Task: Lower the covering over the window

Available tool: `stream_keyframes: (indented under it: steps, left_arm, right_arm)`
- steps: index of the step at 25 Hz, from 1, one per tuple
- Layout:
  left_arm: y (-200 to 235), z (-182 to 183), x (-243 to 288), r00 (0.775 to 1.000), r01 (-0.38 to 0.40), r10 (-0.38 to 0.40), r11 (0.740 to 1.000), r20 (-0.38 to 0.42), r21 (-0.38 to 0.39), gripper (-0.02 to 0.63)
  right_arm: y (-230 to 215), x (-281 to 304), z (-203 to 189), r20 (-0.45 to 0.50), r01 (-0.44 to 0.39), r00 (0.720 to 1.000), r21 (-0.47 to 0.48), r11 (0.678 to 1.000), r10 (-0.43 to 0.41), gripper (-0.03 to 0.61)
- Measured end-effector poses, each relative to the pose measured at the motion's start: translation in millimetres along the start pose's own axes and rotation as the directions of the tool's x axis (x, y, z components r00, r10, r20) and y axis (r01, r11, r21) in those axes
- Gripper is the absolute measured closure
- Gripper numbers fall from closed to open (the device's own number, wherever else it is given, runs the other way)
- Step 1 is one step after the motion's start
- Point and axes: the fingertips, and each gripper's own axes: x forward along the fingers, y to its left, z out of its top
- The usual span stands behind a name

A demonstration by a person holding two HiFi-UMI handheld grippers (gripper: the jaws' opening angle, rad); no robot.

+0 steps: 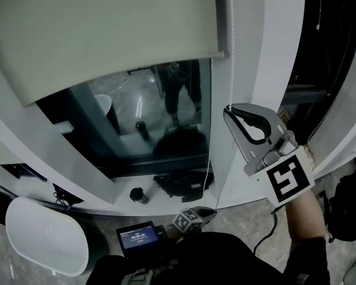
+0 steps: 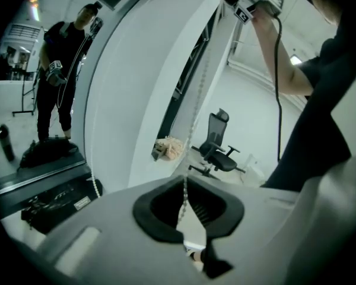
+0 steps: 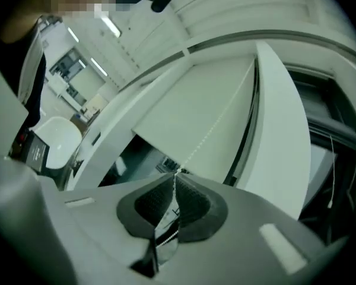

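A pale roller blind (image 1: 107, 34) covers the upper part of the window, with dark glass (image 1: 148, 123) bare below its bottom bar. Its bead chain (image 1: 232, 52) hangs down the right side of the frame. My right gripper (image 1: 227, 109) is raised and shut on the chain; in the right gripper view the beads (image 3: 210, 129) run from the blind (image 3: 196, 94) into the closed gripper (image 3: 175, 173). Lower down, my left gripper (image 1: 210, 209) is shut on the same chain; in its own view the chain (image 2: 196, 105) rises from the gripper (image 2: 184, 180) toward the right gripper (image 2: 240, 8).
A white curved pillar (image 1: 267, 52) stands right of the window. On the sill sits a dark cup (image 1: 138, 195). A small screen device (image 1: 137, 237) and a white rounded tub (image 1: 44, 236) lie below. An office chair (image 2: 219, 141) stands behind. The glass reflects a person (image 2: 62, 70).
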Motion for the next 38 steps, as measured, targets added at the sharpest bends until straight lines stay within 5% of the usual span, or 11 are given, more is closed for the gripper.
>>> stream_keyframes:
  steps: [4,6,9,11,12,20,22,26,28,32,38]
  left_arm:
    - [8,28,-35,0.981,-0.011,0.018,0.999,0.195,-0.039,0.598]
    - [27,45,-65,0.941,-0.092,0.114,0.992,0.318,-0.083,0.584]
    - [46,79,-112,0.868,-0.206,0.233,0.972,0.438,-0.109,0.584]
    - [47,106,-136,0.825,-0.227,0.247,0.968,0.508,-0.102,0.584]
    - [44,121,-145,0.807,-0.219,0.235,0.971,0.542,-0.095,0.584]
    - [3,279,-210,0.685,-0.112,0.003,0.989,0.728,0.101,0.583]
    - [-4,313,-223,0.655,-0.042,-0.082,0.989,0.752,0.144,0.577]
    - [-15,359,-234,0.591,0.086,-0.202,0.978,0.781,0.188,0.578]
    - [-34,378,-228,0.567,0.116,-0.268,0.962,0.779,0.246,0.575]
    - [-80,416,-212,0.576,0.05,-0.353,0.915,0.737,0.399,0.53]
    - [-121,462,-211,0.529,0.029,-0.434,0.868,0.729,0.496,0.516]
  right_arm:
    - [25,-2,-70,-0.23,-0.039,0.973,-0.171,0.984,-0.001,0.563]
    - [54,-9,-144,-0.35,-0.079,0.936,-0.114,0.99,0.034,0.563]
    - [125,-33,-279,-0.548,-0.139,0.824,0.056,0.989,0.147,0.563]
    - [174,-48,-339,-0.612,-0.154,0.763,0.142,0.978,0.209,0.563]
    - [191,-51,-353,-0.615,-0.146,0.755,0.18,0.973,0.227,0.563]
    - [220,-35,-360,-0.59,-0.121,0.774,0.215,0.969,0.228,0.563]
    - [233,-38,-376,-0.629,-0.143,0.734,0.227,0.963,0.257,0.563]
    - [296,-74,-430,-0.723,-0.248,0.576,0.291,0.924,0.382,0.563]
    - [321,-91,-447,-0.738,-0.262,0.522,0.337,0.904,0.427,0.563]
    - [340,-93,-450,-0.727,-0.295,0.507,0.358,0.886,0.463,0.563]
    - [348,-92,-446,-0.718,-0.327,0.502,0.358,0.875,0.482,0.563]
